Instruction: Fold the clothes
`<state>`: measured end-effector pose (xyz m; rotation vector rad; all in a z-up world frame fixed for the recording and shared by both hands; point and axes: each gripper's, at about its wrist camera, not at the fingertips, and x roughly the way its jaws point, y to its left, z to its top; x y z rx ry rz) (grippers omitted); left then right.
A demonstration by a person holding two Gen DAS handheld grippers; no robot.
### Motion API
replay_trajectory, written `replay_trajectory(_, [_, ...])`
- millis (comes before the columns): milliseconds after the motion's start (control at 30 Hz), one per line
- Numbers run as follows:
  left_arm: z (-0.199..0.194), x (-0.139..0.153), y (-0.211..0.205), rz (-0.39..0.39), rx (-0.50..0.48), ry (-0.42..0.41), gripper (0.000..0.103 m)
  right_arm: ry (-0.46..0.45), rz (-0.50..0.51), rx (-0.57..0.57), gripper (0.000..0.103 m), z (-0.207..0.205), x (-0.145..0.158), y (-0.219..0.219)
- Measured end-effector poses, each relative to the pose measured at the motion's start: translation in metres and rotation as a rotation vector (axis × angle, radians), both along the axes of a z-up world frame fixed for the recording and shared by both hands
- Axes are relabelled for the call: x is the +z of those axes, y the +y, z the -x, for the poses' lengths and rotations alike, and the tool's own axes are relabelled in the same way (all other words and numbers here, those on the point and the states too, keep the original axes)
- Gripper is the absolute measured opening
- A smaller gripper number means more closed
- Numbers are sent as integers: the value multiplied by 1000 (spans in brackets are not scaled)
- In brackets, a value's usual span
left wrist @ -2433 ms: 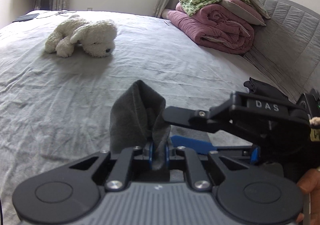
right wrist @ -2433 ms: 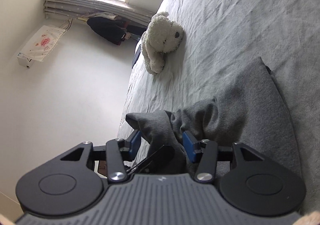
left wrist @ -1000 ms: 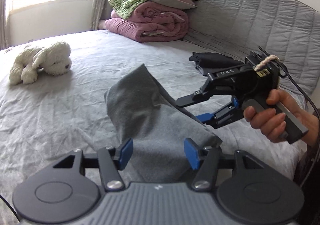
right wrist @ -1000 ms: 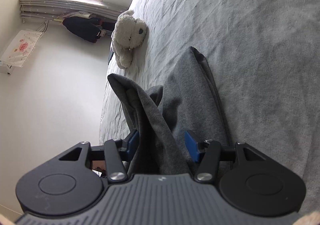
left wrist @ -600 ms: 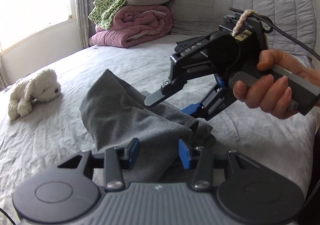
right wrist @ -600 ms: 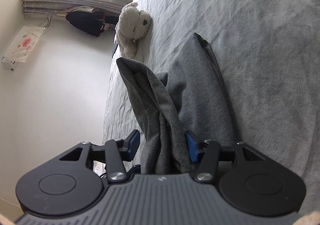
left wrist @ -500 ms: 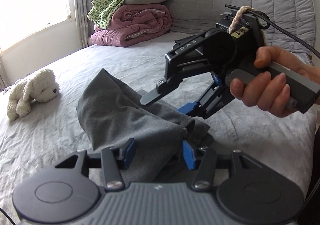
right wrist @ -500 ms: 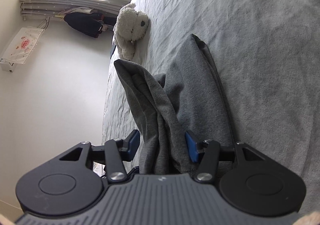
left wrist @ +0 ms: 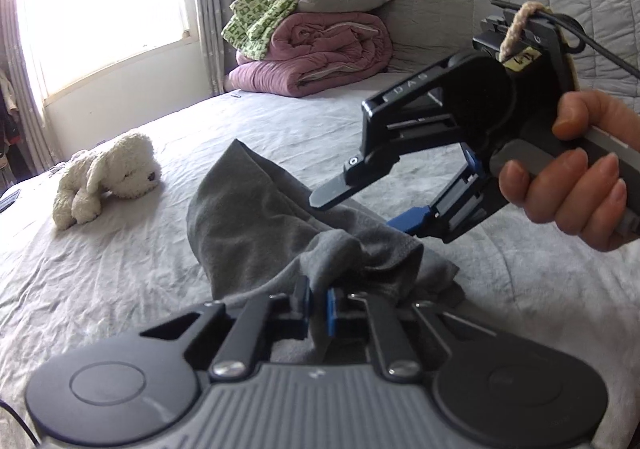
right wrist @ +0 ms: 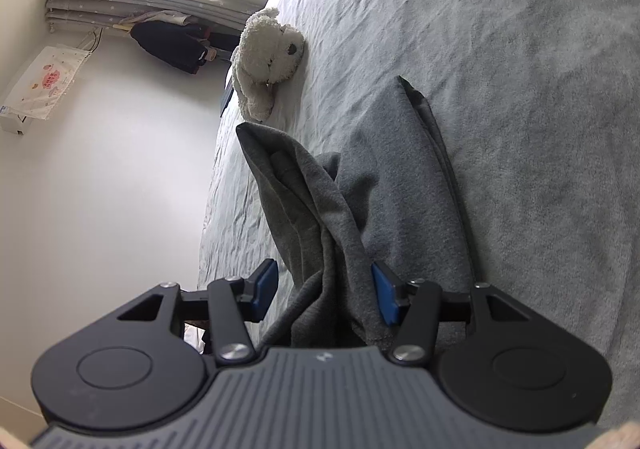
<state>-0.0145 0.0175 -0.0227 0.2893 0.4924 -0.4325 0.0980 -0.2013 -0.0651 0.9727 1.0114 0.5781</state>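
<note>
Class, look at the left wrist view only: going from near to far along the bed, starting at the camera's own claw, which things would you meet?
left claw → grey garment → white plush dog → folded pink quilt

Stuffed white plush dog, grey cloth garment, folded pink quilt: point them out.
White plush dog [left wrist: 112, 177], left wrist view, its body.
Grey cloth garment [left wrist: 256, 225], left wrist view, flat middle.
Folded pink quilt [left wrist: 320, 53], left wrist view, front roll.
</note>
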Motion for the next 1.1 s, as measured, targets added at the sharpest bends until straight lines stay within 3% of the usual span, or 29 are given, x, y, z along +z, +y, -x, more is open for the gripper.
replay_trajectory(133, [-4, 7, -1, 47, 11, -4, 7, -33, 8, 10, 57, -5, 7, 6])
replay_trajectory(400, [-4, 5, -23, 11, -43, -30, 7, -112, 73, 80, 56, -6, 20, 26])
replay_trajectory(433, [-5, 5, -24, 9, -47, -26, 7, -110, 92, 81, 54, -7, 19, 28])
replay_trajectory(500, [-8, 4, -24, -5, -66, -9, 7, -102, 137, 80, 25, -7, 12, 30])
replay_trajectory(567, [-10, 5, -21, -20, -107, 5, 9, -86, 139, 71, 19, -7, 5, 28])
replay_trajectory(667, [-13, 14, -7, 17, -170, 28, 16, -57, 105, 56, 15, -8, 0, 19])
replay_trajectory(733, [-19, 21, 6, 84, -171, 57, 40, -47, 80, 52, 14, -8, -1, 13])
replay_trajectory(767, [-24, 24, 12, 121, -166, 69, 44, -42, 68, 51, 14, -8, -1, 10])
replay_trajectory(967, [-77, 38, 31, 241, -89, 80, 57, 40, 6, 48, 14, -16, -14, -3])
replay_trajectory(1100, [-133, 44, 35, 301, -98, 122, 64, 71, -20, 57, 14, -19, -21, -10])
